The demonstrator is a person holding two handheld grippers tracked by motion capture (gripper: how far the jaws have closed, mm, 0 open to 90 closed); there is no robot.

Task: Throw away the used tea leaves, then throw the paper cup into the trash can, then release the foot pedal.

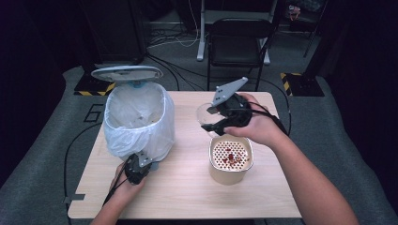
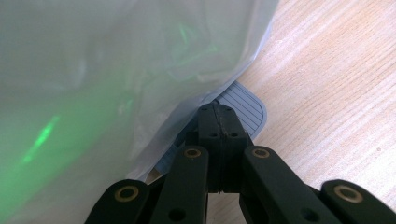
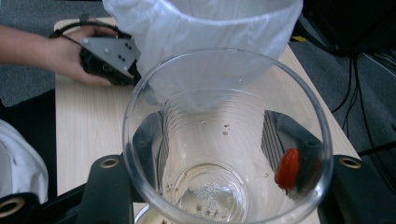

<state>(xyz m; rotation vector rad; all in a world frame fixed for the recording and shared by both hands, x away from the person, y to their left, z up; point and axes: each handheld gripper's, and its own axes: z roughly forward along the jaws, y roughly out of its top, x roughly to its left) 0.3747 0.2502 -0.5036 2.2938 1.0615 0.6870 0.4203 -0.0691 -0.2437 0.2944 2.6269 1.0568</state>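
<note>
Bin on left part of table, bag inside it and folded over rim. Lid up, behind bin. Pedal at bin's foot, on near side. Left gripper on table, right at pedal, in front of bin. Pot on right part of table, well apart from bin. Strainer in pot, small bits on it. Right gripper behind pot, above table. Cup between its jaws, tipped toward bin. Chair behind table.
</note>
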